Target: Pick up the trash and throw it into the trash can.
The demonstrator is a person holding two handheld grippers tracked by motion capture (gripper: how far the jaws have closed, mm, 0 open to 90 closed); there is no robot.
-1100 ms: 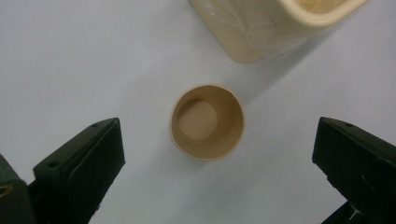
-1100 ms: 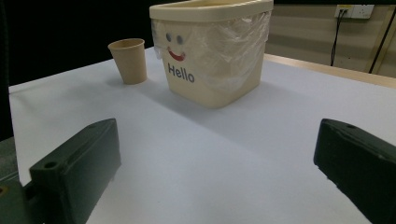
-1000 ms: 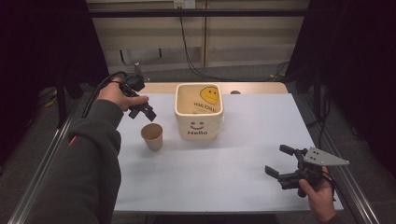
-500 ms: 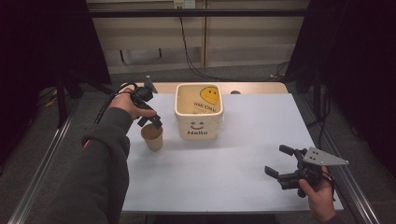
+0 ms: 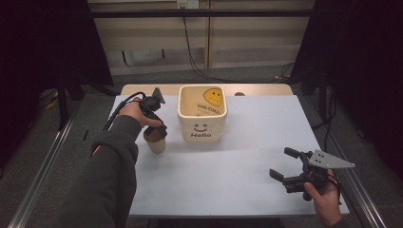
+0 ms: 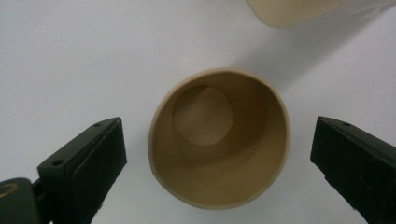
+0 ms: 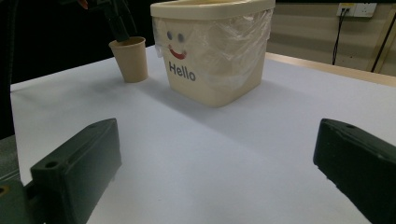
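Note:
An empty tan paper cup (image 5: 156,145) stands upright on the white table, left of the cream bin. My left gripper (image 5: 159,132) points down over it. In the left gripper view the cup (image 6: 219,140) sits between the two black jaws of the left gripper (image 6: 219,135), with a gap on each side. The jaws have just been closing a little and do not touch the cup. My right gripper (image 5: 281,163) rests open near the table's front right corner. The right gripper view has the right gripper (image 7: 217,140) empty, facing the cup (image 7: 130,58) and the left gripper (image 7: 116,23).
A cream bin (image 5: 202,133) with a smiley face and "Hello" on its wall, lined with clear plastic, stands mid-table right of the cup; the same bin (image 7: 215,70) faces my right gripper. The white table sheet (image 5: 228,185) spreads between both hands. Cables hang behind the table.
My left hand has come down and forward from beside the bin until its jaws straddle the cup's rim. The right gripper has kept still.

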